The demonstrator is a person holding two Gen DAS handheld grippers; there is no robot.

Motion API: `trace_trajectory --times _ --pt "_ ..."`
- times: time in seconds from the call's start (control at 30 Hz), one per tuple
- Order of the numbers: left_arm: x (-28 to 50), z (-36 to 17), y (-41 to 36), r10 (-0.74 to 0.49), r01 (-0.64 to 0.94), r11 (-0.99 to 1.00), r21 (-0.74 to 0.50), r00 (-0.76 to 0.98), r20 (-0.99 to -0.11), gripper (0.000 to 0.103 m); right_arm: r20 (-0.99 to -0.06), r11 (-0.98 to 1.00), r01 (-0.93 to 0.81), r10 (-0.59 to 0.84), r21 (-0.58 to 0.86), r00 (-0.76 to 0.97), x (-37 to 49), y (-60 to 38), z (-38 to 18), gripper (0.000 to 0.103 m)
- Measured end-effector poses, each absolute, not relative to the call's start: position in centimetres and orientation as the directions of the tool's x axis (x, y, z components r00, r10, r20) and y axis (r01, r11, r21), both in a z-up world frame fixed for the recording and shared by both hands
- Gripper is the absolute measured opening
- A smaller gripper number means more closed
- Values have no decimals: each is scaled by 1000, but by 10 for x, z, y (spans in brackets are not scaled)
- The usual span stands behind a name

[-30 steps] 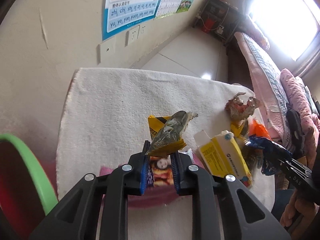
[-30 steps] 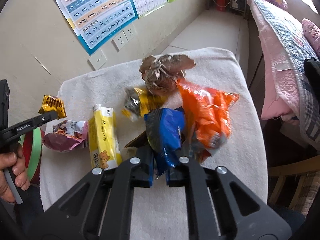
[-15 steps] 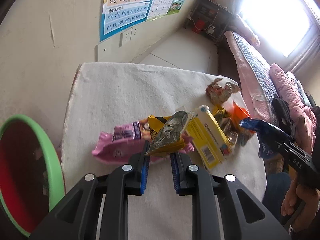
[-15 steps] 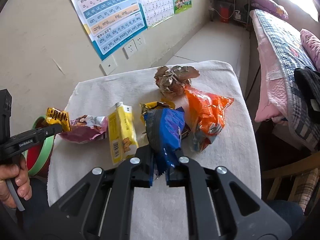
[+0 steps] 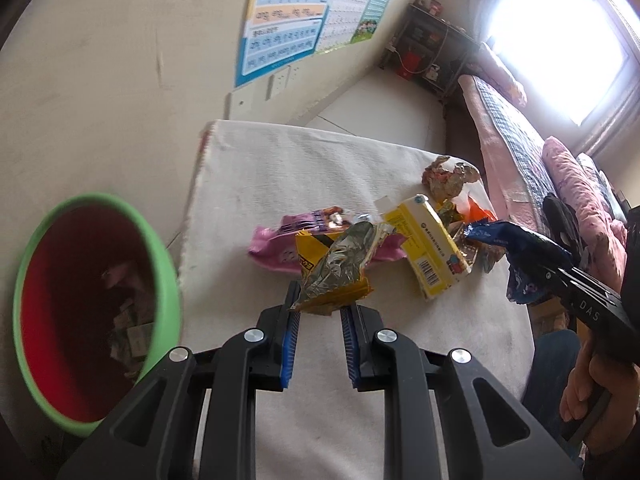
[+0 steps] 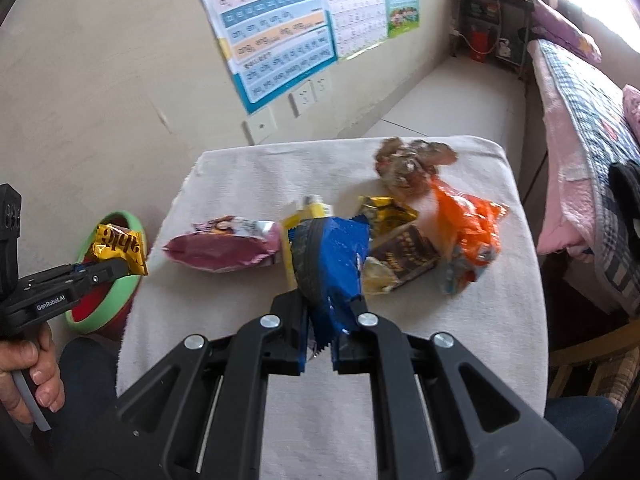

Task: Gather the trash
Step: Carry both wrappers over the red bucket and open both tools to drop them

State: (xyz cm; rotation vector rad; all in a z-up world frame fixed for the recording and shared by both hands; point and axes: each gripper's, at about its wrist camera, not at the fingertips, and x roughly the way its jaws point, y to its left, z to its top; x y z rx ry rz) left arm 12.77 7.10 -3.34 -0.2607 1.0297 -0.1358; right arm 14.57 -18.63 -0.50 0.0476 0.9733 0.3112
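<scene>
Now both grippers carry trash toward the bin (image 5: pixel 96 300), which stands on the floor just left of the worktop (image 6: pixel 400 380). The left gripper (image 5: pixel 320 312) has its fingers clenched on a yellow wrapper (image 5: pixel 340 268), hovering near the bin's green rim. The right gripper (image 6: pixel 320 320) grasps a blue wrapper (image 6: pixel 332 264) above the worktop. I judge the next move is swinging the left one over the bin and releasing. A pink bag (image 6: pixel 228 248), yellow carton (image 5: pixel 432 252), orange bag (image 6: pixel 468 240) and crumpled foil (image 6: pixel 408 164) wait. The bin's contents are blurred.
</scene>
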Motion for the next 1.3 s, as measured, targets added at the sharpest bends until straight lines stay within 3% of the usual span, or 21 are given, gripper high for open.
trace_trajectory --times 0.63,1.3 --pt "87 -15 165 -146 -151 948 -281 577 -803 18 -796 886 -428 384 176 468 138 -69 9 9" --pt "47 -33 267 -49 -320 908 -272 563 -825 18 -792 717 -657 533 235 297 109 87 0 9"
